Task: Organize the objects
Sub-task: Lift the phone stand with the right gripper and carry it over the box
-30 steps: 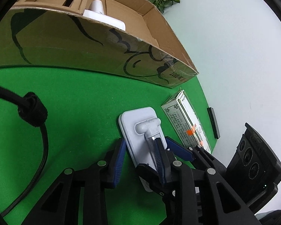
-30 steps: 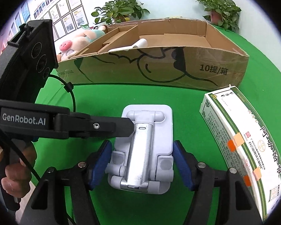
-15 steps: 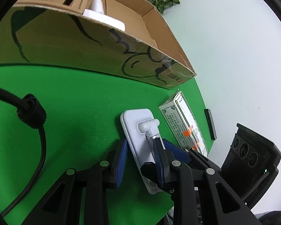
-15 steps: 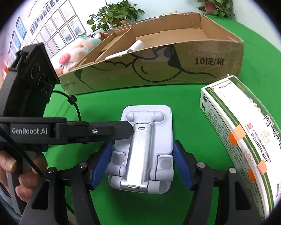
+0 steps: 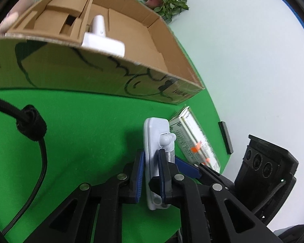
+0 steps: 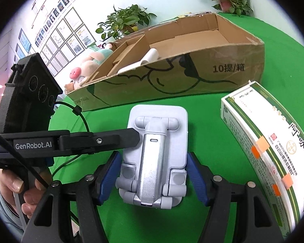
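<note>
Both grippers on the folded grey-and-white plastic phone stand, lifted off the green felt table, just near of the box. My left gripper is clamped on the stand's base plate, blue pads either side of its edge, so the left carries the load. My right gripper straddles the stand's near end, blue pads spread wide with a gap each side — not gripping, reads as guiding or about to take over.

Judgement: holding the plate edge-on keeps the hinged arm free and lets the stand go over the box wall.

Open brown cardboard box sits far of the stand: cardboard dividers at its left end, one white plastic stand-like item inside, right half bare. White-and-green printed carton lies on the felt to the right, outside the box.
</note>
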